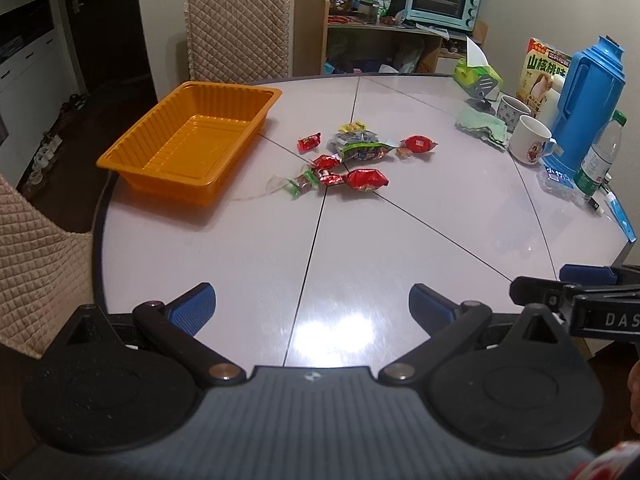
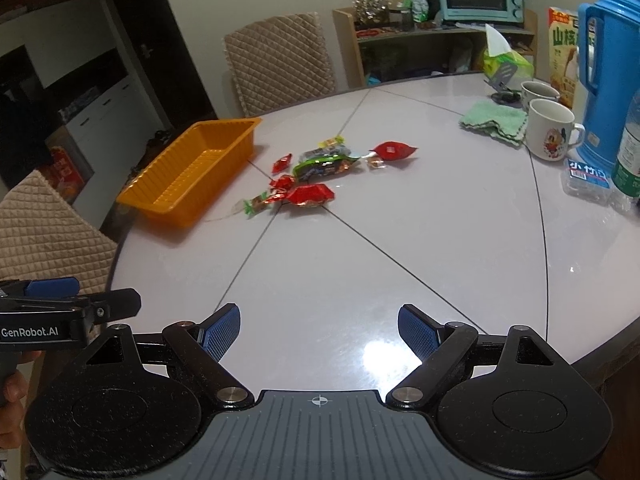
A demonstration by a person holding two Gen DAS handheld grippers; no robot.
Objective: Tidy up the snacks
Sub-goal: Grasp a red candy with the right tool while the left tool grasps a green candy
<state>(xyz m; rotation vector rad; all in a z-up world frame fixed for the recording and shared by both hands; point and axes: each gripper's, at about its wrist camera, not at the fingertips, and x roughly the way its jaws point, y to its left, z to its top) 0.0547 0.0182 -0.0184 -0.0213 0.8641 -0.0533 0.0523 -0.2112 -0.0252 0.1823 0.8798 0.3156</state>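
Left gripper and right gripper level above near table edge, side by side, jaws wide, nothing held; snacks scattered mid-table, just right of empty orange tray.

Both wrist views look forward from the near table edge, side by side, sharing the distant tray and snacks.

Both grippers, left gripper and right gripper, have black linkage arms, silver pivot screws, blue ribbed pads and grey grooved bodies.
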